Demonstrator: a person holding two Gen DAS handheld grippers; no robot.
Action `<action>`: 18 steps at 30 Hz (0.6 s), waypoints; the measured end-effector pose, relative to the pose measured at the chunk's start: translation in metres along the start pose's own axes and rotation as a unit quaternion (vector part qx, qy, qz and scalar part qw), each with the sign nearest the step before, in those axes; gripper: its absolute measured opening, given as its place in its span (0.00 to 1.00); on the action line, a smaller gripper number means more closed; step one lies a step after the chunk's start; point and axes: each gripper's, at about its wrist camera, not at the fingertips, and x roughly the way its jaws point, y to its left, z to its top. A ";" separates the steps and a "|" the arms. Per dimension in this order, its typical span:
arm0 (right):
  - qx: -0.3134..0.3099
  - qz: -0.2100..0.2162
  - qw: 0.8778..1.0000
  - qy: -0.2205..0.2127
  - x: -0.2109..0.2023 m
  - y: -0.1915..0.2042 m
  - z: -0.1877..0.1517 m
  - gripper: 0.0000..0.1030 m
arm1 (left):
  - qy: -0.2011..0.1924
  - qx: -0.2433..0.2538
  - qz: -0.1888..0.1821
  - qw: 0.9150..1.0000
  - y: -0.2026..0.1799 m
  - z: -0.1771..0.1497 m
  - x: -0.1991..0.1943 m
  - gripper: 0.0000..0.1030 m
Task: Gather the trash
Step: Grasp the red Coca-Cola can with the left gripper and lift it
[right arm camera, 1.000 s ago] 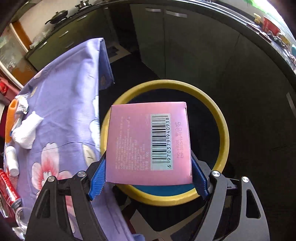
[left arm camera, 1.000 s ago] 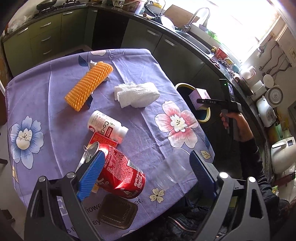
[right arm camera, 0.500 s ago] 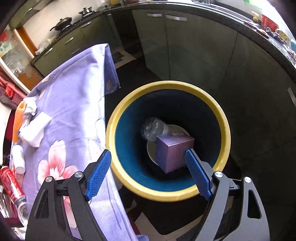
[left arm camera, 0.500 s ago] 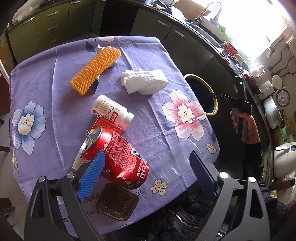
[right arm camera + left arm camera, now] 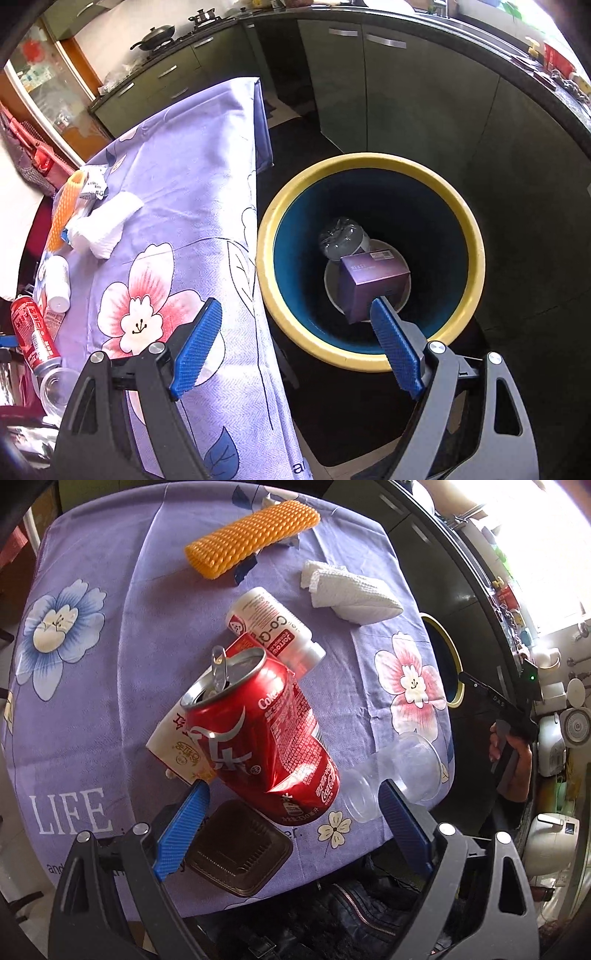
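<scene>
My left gripper [image 5: 290, 821] is spread wide with nothing between its blue pads [image 5: 183, 829]; it hangs low over the near edge of the table, with the red cola can [image 5: 264, 738] lying just ahead of the gap. The can is dented, on its side, its open top with raised pull tab pointing away from me. It rests partly on a flattened red-and-white carton [image 5: 177, 751]. Just beyond the can lies a white pill bottle [image 5: 275, 629] on its side, touching the carton. Further off are a crumpled white paper towel [image 5: 351, 592] and an orange ribbed foam sleeve [image 5: 253, 537], the sleeve sitting over a scrap of wrapper. A clear plastic cup [image 5: 415, 762] lies on its side near the table's right edge, close to my right-hand pad. A dark square lid [image 5: 240, 847] lies flat just below the can. All of this sits on the purple floral tablecloth [image 5: 92, 686].

My right gripper [image 5: 295, 345] is also fully open and holds nothing. It is positioned above the floor between the hanging tablecloth and the yellow-rimmed bin [image 5: 469, 229], which stands just beside the table. Inside the bin, at the bottom, lie a purple box [image 5: 373, 286] and a clear plastic bottle [image 5: 341, 238], touching each other
</scene>
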 end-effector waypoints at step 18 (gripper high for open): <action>-0.003 0.006 1.000 0.012 0.013 -0.003 -0.004 0.79 | -0.007 -0.032 -0.014 0.999 0.012 0.030 0.019 0.85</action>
